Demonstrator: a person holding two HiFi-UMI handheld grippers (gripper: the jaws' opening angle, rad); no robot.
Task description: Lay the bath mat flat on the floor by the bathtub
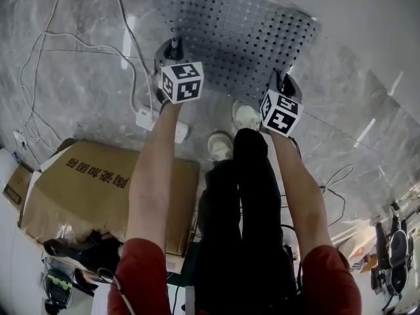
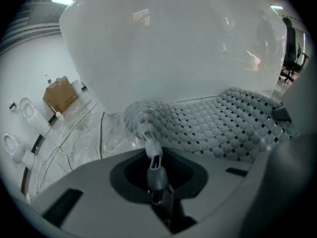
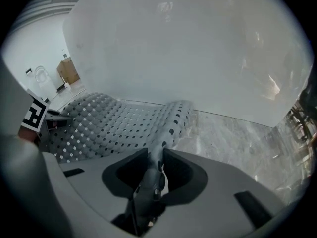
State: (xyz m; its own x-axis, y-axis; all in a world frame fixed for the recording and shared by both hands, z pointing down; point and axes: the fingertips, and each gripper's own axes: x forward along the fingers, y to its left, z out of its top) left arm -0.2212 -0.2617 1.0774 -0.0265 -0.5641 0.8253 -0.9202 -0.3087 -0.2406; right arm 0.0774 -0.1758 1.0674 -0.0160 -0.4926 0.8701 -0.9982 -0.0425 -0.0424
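Note:
The grey perforated bath mat (image 1: pixel 243 38) is spread over the marble floor ahead of the person's feet. My left gripper (image 1: pixel 174 46) is shut on its near left corner and my right gripper (image 1: pixel 281 81) on its near right corner. In the left gripper view the mat (image 2: pixel 223 128) stretches away to the right, its corner bunched and pinched at the left gripper (image 2: pixel 153 155). The white bathtub (image 2: pixel 173 48) wall rises just behind it. In the right gripper view the mat (image 3: pixel 109 125) runs left, and a raised fold of it is clamped in the right gripper (image 3: pixel 157 157). The bathtub (image 3: pixel 188 48) fills the background there.
A cardboard box (image 1: pixel 98 189) lies at the near left. White cables (image 1: pixel 46 77) and a power strip (image 1: pixel 147 118) run over the floor to the left of the mat. The person's white shoes (image 1: pixel 221 146) stand just behind the mat's near edge. More gear sits at the far right (image 1: pixel 394 248).

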